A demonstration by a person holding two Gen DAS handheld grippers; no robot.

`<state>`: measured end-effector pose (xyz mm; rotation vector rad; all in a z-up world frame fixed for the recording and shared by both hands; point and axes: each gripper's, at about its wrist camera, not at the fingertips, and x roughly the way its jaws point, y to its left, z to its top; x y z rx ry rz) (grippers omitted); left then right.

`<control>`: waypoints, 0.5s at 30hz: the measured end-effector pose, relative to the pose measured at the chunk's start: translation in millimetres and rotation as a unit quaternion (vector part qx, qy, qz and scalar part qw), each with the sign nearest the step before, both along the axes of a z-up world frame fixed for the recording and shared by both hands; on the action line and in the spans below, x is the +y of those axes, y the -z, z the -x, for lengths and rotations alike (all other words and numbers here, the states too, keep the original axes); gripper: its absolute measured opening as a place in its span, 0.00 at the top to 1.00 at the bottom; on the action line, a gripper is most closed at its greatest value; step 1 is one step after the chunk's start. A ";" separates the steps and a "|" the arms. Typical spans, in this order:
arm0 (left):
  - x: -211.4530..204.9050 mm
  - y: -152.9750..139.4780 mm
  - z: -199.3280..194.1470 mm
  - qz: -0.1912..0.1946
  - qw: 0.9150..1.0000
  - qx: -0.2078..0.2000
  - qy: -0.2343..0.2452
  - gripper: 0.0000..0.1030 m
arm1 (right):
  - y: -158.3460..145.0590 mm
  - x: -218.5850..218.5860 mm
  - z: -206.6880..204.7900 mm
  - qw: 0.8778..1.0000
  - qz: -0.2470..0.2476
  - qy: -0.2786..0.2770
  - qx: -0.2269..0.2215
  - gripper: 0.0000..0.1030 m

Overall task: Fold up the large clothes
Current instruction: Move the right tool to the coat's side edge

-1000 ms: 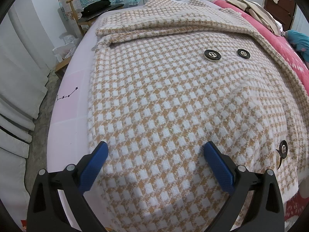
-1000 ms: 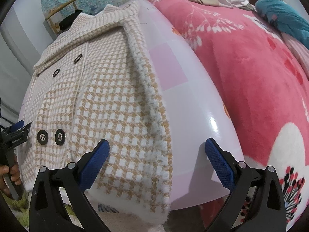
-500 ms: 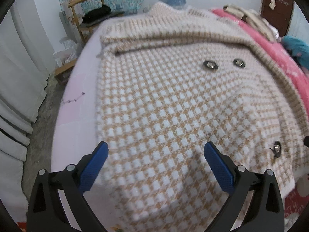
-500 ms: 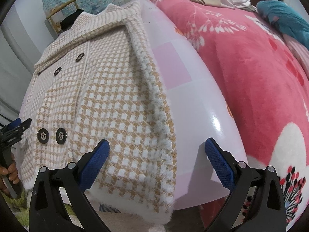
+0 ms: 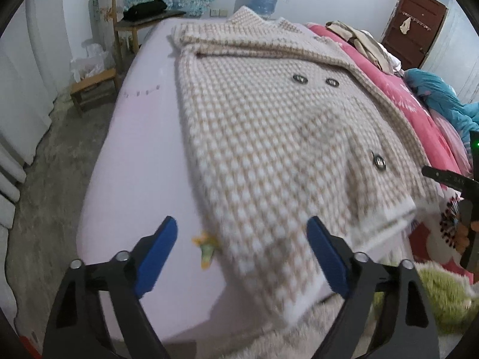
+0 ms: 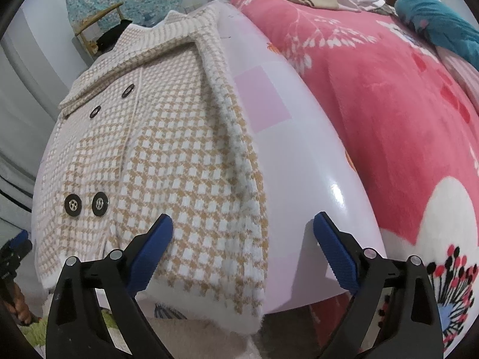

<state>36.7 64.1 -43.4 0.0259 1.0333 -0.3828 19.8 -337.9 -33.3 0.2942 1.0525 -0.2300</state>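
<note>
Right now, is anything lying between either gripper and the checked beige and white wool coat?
Nothing visible. Left gripper, jaws closing, faces the checked beige and white wool coat hem; right gripper, also closing, straddles its side edge.

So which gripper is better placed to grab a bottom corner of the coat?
Both are closing. The right gripper, probably: the coat hem corner lies between its open jaws. The left gripper frames mostly bare table.

Home bedroom, pink blanket (image 6: 374, 95), wooden chair (image 5: 125, 27)
</note>
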 end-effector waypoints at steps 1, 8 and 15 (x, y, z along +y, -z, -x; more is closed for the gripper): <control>0.8 2.0 4.7 0.002 1.000 0.006 -0.001 0.27 | -0.2 0.6 1.2 1.000 0.001 -0.002 0.000 0.14; -1.4 16.8 7.5 0.010 0.999 0.050 -0.003 0.48 | -2.0 -1.2 9.4 1.000 -0.003 0.001 -0.003 0.23; -1.0 27.1 7.4 0.003 0.997 0.080 -0.006 0.55 | -1.6 -2.6 19.0 1.000 -0.007 0.008 0.000 0.39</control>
